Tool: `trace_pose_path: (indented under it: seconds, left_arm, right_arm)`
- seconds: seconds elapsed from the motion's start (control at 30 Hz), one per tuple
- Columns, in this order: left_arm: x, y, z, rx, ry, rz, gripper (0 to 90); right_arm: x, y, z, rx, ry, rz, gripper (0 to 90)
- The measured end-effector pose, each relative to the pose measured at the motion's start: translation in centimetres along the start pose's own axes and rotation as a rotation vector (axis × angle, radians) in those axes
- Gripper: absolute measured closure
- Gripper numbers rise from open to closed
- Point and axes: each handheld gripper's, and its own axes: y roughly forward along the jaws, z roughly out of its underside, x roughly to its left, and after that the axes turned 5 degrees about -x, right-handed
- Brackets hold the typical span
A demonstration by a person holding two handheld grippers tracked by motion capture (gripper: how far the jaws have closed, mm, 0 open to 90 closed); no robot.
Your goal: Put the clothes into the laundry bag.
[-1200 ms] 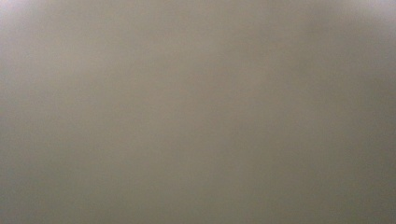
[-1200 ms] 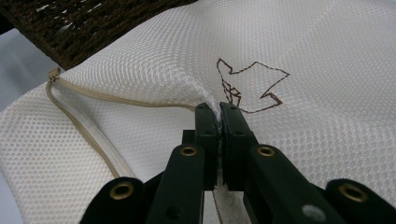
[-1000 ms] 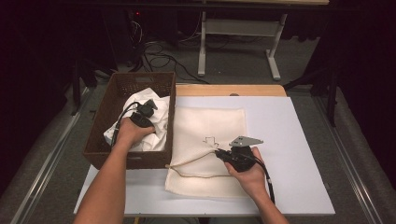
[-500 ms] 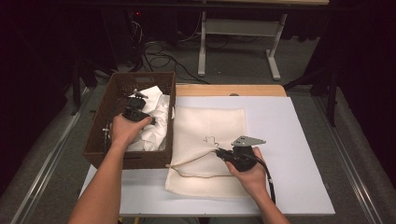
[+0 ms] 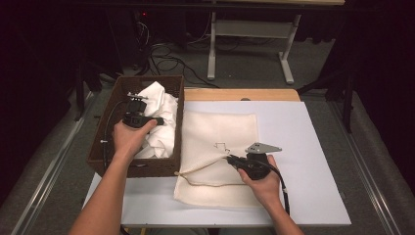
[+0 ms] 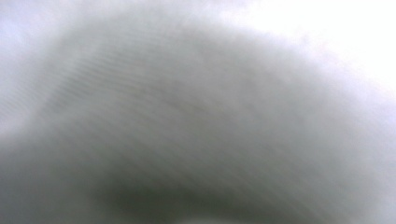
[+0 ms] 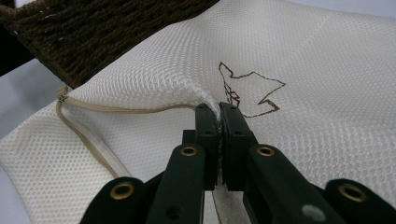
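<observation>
- At far left, brown woven basket (image 5: 103, 152) on the white table (image 5: 318, 147), long axis running away from the person, heaped with white cloth (image 5: 161, 117).
- Left hand (image 5: 128, 139) over the basket, left gripper (image 5: 138, 100) raised above it and aimed away, toward the cloth's upper fold (image 5: 152, 90).
- Left gripper view: blurred white weave (image 6: 196, 112) close against the lens; jaws hidden, so width cannot be told, nor whether cloth is caught.
- Just right of the basket, cream mesh bag (image 5: 220, 132) flat on the table, long axis running away from the person, left edge touching the basket wall.
- Opening along the bag's near-left side, edged with a tan band (image 7: 84, 133), upper layer pulled up and apart from the lower.
- Right gripper (image 7: 218, 109) pinched shut on a raised fold of that upper layer, mesh squeezed between both jaws.
- Small dark outline drawing (image 7: 250, 91) on the mesh just beyond the jaw tips.
- Basket weave (image 7: 107, 32) past the bag at upper left in the right gripper view.
- Right hand (image 5: 262, 181) at the bag's near-right part, grey plate (image 5: 263, 147) on top, cable (image 5: 285, 193) trailing toward the table edge.
</observation>
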Motion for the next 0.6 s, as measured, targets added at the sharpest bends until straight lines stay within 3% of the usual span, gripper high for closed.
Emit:
trace_pose_path:
  seconds: [0.1,0.23,0.37,0.43,0.6]
  left_arm:
    - [-0.7,-1.0,-0.3,-0.048,0.015,0.002,71.4]
    - [-1.7,-2.4,-0.7,-0.103,0.029,0.043,71.4]
    - [-3.3,-3.1,-1.0,-0.120,0.064,0.086,71.4]
    - [-4.5,-3.6,-1.2,-0.124,0.095,0.104,71.5]
    - [-7.2,-4.3,-1.4,-0.129,0.129,0.152,71.5]
  right_arm:
    - [0.0,0.1,0.1,-0.002,-0.003,0.002,88.0]
    - [-0.1,0.1,0.1,-0.001,-0.001,0.011,88.0]
    - [-0.2,0.2,0.1,-0.002,0.008,0.008,88.0]
    - [-0.3,0.2,0.1,0.000,0.008,0.008,88.0]
    - [-0.3,0.2,0.1,0.004,0.013,0.010,88.0]
